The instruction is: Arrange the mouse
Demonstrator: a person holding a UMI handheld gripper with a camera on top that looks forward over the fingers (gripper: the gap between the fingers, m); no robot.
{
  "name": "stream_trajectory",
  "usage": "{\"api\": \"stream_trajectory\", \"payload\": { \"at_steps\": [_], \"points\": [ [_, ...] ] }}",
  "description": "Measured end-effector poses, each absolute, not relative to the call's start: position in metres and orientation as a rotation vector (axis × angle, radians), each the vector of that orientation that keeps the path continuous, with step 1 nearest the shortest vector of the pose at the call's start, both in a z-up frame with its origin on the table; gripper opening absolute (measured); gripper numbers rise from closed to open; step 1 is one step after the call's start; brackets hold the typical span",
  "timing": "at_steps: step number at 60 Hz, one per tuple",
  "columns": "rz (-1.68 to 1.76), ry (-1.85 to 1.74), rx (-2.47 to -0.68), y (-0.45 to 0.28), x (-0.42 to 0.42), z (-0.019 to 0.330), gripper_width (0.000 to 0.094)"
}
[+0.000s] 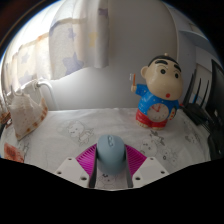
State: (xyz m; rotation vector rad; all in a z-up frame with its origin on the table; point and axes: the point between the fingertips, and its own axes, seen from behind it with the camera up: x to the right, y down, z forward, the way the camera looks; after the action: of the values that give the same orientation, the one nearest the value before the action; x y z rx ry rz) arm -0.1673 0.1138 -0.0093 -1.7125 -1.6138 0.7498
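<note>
A pale blue-grey mouse (108, 152) sits between my gripper's (110, 160) two fingers, its nose pointing away from me. Both magenta pads (86, 158) press against its sides, so the gripper is shut on it. The mouse is just above or on the white patterned tablecloth (70, 130); I cannot tell whether it touches the cloth. Its rear end is hidden by the fingers.
A cartoon boy figurine (157, 91) in a blue shirt stands on the cloth ahead and to the right. A pale bag or basket (27, 108) stands at the left. A white chair back (85, 45) rises beyond the table.
</note>
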Motion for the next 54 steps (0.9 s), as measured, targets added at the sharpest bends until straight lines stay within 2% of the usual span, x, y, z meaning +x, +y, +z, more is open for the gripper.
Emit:
{"api": "stream_trajectory", "payload": {
  "at_steps": [5, 12, 20, 25, 33, 41, 54],
  "points": [
    [0.724, -1.613, -1.701, 0.113, -0.163, 0.007, 0.0407],
    [0.761, -1.611, -1.701, 0.086, -0.148, 0.048, 0.0407],
    [0.839, -1.668, -1.688, 0.018, -0.115, 0.087, 0.0406],
    [0.899, -1.719, -1.670, -0.042, -0.090, 0.099, 0.0405],
    [0.945, -1.800, -1.621, -0.141, -0.049, 0.089, 0.0406],
    [0.952, -1.836, -1.617, -0.227, -0.017, 0.056, 0.0405],
    [0.841, -1.818, -1.656, -0.279, 0.009, -0.005, 0.0425]
  ]
}}
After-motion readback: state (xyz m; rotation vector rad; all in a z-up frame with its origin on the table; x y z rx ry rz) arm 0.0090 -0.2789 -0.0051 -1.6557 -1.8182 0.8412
